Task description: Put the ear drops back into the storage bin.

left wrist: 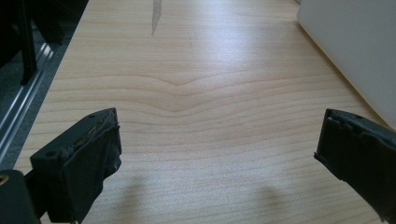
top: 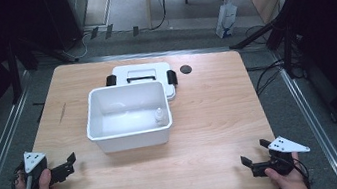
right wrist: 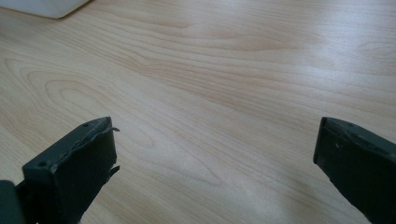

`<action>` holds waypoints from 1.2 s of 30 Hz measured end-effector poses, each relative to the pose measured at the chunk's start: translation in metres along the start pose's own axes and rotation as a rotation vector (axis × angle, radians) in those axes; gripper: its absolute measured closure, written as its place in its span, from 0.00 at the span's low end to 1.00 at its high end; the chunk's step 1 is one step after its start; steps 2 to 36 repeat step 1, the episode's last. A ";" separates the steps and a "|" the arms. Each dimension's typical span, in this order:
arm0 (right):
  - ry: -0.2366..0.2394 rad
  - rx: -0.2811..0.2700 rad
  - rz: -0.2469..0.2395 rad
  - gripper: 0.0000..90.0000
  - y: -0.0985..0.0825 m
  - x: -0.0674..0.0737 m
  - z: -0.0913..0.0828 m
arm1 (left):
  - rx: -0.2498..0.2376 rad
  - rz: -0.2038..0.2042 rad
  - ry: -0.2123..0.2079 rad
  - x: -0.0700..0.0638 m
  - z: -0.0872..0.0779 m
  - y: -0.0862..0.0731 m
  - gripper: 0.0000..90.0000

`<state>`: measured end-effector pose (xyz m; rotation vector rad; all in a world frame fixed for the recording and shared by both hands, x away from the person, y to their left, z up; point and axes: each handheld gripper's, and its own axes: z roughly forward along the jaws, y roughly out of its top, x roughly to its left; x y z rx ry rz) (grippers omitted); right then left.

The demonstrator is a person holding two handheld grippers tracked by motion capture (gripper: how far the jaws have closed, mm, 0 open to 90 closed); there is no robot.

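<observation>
Open white plastic bin (top: 128, 115) mid light wooden tabletop (top: 210, 118); left gripper (top: 69, 163) and right gripper (top: 255, 157) at near corners, jaws apart, empty.

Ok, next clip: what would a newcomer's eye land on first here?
The open white bin at the middle of the wooden table, with a small white bottle standing in its front right corner. Right behind it lies the white lid with black latches. Then the two grippers at the near edge, left gripper and right gripper, jaws spread wide over bare wood.
</observation>
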<state>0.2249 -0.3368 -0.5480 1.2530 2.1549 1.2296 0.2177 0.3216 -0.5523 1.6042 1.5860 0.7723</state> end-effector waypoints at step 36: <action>0.002 0.004 0.001 0.00 0.000 0.000 0.000 | 0.003 0.001 0.001 0.000 0.000 0.000 0.01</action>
